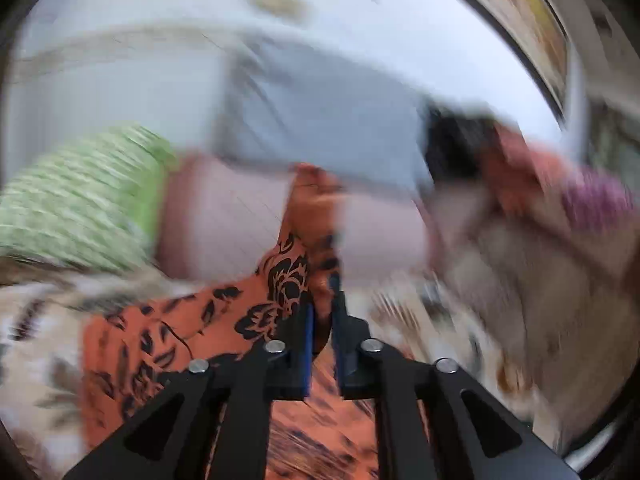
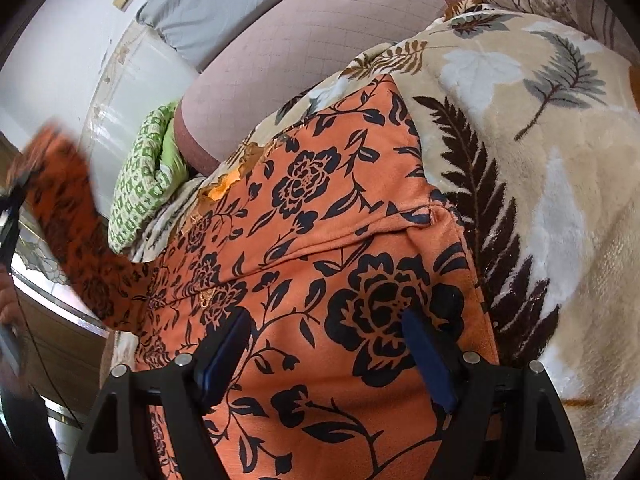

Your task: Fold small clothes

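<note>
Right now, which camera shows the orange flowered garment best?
The right wrist view: the garment lies sharp and spread across the blanket, its black flowers clear. The left wrist view is motion-blurred and shows only a strip pinched in the left gripper.

A bed carries everything, covered by a beige fleece blanket (image 2: 560, 168) printed with dark brown, grey and white fern leaves. Directly on the blanket lies the orange garment (image 2: 328, 240) with its black floral print — spread mostly flat, 1 end raised off the bed at the left. Past it rest a mauve grid-patterned pillow (image 2: 304, 52), a green-and-white patterned cloth (image 2: 140, 184) just beside it, and a pale blue pillow (image 2: 224, 4) — nearest the wall.
</note>
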Available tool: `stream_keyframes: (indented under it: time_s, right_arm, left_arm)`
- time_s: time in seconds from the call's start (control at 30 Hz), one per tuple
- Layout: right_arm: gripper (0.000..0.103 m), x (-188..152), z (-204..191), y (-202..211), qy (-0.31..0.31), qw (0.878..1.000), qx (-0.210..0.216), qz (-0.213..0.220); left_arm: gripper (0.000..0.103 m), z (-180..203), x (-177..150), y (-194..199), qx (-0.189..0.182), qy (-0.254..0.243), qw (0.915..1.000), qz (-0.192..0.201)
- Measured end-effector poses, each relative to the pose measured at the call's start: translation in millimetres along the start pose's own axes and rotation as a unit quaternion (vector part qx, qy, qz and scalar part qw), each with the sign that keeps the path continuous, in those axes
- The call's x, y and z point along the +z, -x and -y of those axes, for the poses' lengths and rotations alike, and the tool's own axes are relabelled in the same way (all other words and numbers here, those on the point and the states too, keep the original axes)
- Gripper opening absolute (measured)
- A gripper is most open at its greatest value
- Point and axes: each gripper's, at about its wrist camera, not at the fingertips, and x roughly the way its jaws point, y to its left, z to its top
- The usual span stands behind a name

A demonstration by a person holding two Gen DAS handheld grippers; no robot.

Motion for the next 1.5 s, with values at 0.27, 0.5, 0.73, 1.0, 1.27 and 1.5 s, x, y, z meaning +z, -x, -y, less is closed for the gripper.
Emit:
stream_keyframes:
  time_s: [0.27, 0.5, 0.73, 1.0, 1.27, 1.5]
  right_arm:
    - [0.084, 12.2, 0.2, 13.1, -0.028, 0.999, 0.015, -0.010]
    - [0.084, 66.6, -16.1, 12.8, -0.053, 0.995, 0.077, 0.019]
    - [0.079, 112.7, -13.3, -54.6, -0.094, 0.994, -0.012, -0.055]
    - [0.015, 118.7, -28.7, -87.6, -0.065, 0.988, -0.090, -0.111]
    - [0.011, 104.5, -67.9, -33.4, 0.014, 0.994, -0.102, -0.040]
    - [0.016, 73.8, -23.1, -46.8, -0.015, 0.990, -0.118, -0.075]
  left_arm:
    - [0.072, -25.2, -96.4, -58.1, 0.037, -0.010, 0.9835, -0.177]
    - [0.083, -128.7, -108.3, 9.9, 0.216, 0.001, 0.9674, -0.133]
    - [0.083, -192.5, -142.9, 22.2, 0.254, 0.065, 0.9525, -0.155]
    - [0.083, -214.9, -166.5, 8.0, 0.241, 0.120, 0.9473, -0.174]
    - [0.083, -226.3, -155.5, 34.1, 0.248, 0.145, 0.9478, -0.138]
    - [0.083, -212.8, -138.2, 15.8, 0.236, 0.122, 0.9534, -0.142]
